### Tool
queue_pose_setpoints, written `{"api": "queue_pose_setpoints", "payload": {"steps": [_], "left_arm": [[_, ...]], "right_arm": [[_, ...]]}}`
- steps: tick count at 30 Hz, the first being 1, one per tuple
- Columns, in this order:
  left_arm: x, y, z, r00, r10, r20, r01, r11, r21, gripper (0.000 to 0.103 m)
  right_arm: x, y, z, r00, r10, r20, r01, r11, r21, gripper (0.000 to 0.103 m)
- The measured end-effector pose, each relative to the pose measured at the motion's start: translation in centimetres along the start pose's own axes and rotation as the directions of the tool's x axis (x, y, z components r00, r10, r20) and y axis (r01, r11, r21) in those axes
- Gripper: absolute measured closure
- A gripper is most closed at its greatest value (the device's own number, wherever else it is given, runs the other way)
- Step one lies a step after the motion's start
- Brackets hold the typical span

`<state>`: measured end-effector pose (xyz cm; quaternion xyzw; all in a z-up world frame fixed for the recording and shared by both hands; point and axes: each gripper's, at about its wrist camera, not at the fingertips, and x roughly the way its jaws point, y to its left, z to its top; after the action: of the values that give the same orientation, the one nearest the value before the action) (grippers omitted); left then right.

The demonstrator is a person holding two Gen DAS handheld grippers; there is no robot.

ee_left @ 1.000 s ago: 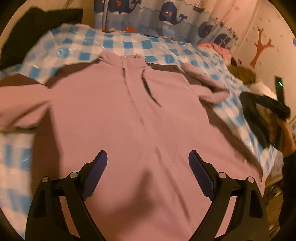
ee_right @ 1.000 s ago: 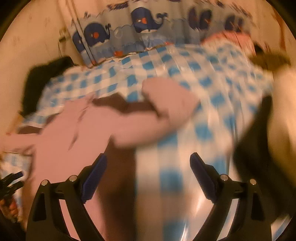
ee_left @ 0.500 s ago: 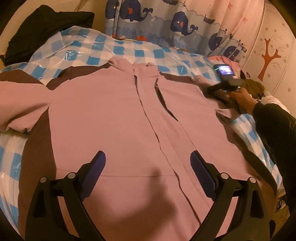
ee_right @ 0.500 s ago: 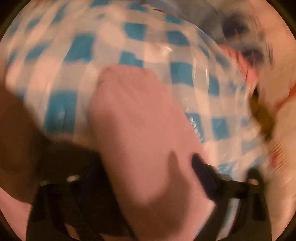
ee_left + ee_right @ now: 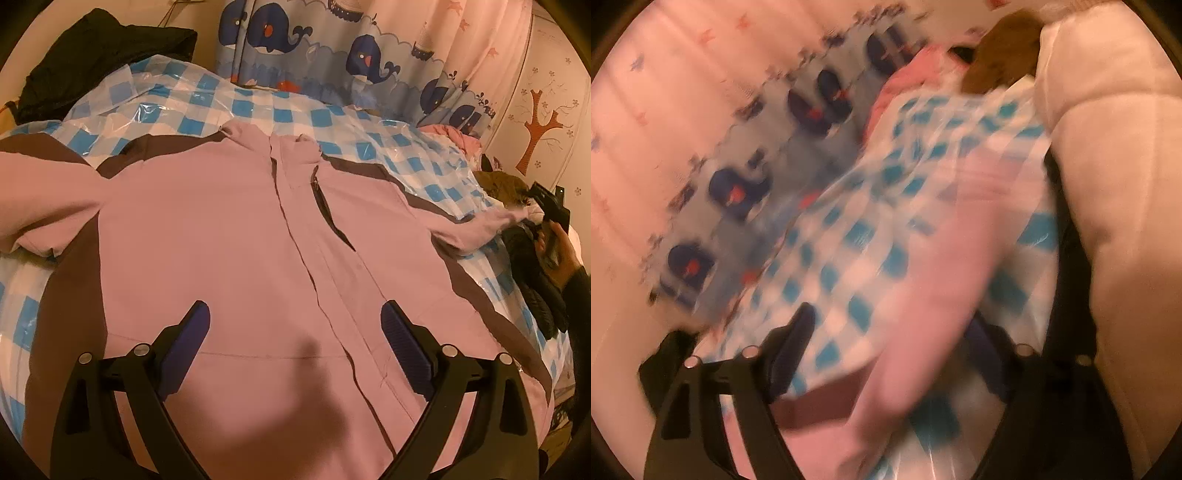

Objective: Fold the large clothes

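The pink jacket (image 5: 229, 251) lies face up on the checked sheet (image 5: 207, 99), collar toward the top of the left wrist frame and hem at the bottom, so its long axis runs straight away from the left claw (image 5: 295, 347). That claw hangs over the lower front, jaws wide apart, holding nothing; the zipper line runs just right of its middle. The move turns on the sleeve (image 5: 476, 229) at the right edge of that frame: it stretches out sideways, across the body's axis, to the right claw (image 5: 546, 210), which is by far the nearer one. From the right wrist view, which is badly smeared, the sleeve (image 5: 934, 295) passes up between the fingers of the right claw (image 5: 897, 343); the jaws look partly apart with cloth between them, but I cannot tell whether they grip it. The other sleeve (image 5: 40, 192) lies spread at the left edge. There is bare sheet beyond the collar, but little room on the right, where a dark garment (image 5: 535, 280) and a pale heap (image 5: 1108, 166) crowd the edge, so I'd judge the sleeve should swing inward over the chest.
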<state>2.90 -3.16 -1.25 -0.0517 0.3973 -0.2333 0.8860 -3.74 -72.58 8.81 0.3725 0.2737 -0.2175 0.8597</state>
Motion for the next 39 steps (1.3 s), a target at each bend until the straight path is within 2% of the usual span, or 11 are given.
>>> {"api": "queue_pose_setpoints", "payload": {"steps": [8,17,18,21,24,27,30,33,35,37,39], "left_arm": [[0.3,-0.1,-0.1,1.000,0.005,-0.005,-0.005,1.000,0.006,0.013],[-0.8,-0.2,0.2,0.999,-0.002,0.043,0.001,1.000,0.016,0.013],[-0.9,-0.2,0.2,0.999,0.000,0.053,-0.001,1.000,0.020,0.013],[-1.5,-0.6,0.2,0.991,0.066,0.118,-0.074,0.995,0.063,0.013],[-1.8,-0.3,0.4,0.985,0.085,0.147,-0.096,0.993,0.065,0.013],[-1.3,0.2,0.7,0.986,0.121,0.114,-0.128,0.990,0.060,0.013],[-0.5,0.6,0.7,0.974,0.211,0.078,-0.217,0.974,0.070,0.009],[-0.3,1.5,0.8,0.979,0.198,0.054,-0.201,0.979,0.042,0.009],[-0.3,1.9,0.8,0.976,0.211,0.054,-0.213,0.976,0.034,0.009],[-0.3,2.0,0.7,0.975,0.216,0.055,-0.218,0.975,0.036,0.009],[-0.4,2.1,0.8,0.974,0.223,0.051,-0.225,0.974,0.036,0.009]], "right_arm": [[4.0,-1.1,-0.5,0.989,-0.074,-0.127,0.087,0.991,0.098,0.011],[3.7,-3.2,-0.1,0.995,-0.027,0.093,0.001,0.963,0.271,0.011],[3.9,-3.1,0.2,0.995,-0.011,0.095,-0.015,0.962,0.273,0.017],[3.0,-2.4,0.6,0.979,0.137,0.149,-0.174,0.947,0.270,0.084],[0.3,0.3,0.4,0.941,0.249,0.231,-0.276,0.956,0.095,0.084],[0.2,0.5,-0.2,0.956,0.175,0.235,-0.189,0.981,0.040,0.082],[3.2,-2.7,-0.6,0.991,0.055,0.121,-0.076,0.981,0.177,0.025],[4.4,-2.7,-0.9,0.995,-0.029,0.096,0.018,0.993,0.119,0.024],[4.5,-2.8,-0.9,0.994,-0.006,0.106,-0.008,0.991,0.134,0.030],[4.2,-2.9,-0.5,0.993,0.050,0.111,-0.068,0.984,0.167,0.076],[3.0,-2.7,-0.2,0.984,0.105,0.140,-0.130,0.974,0.183,0.083]]}}
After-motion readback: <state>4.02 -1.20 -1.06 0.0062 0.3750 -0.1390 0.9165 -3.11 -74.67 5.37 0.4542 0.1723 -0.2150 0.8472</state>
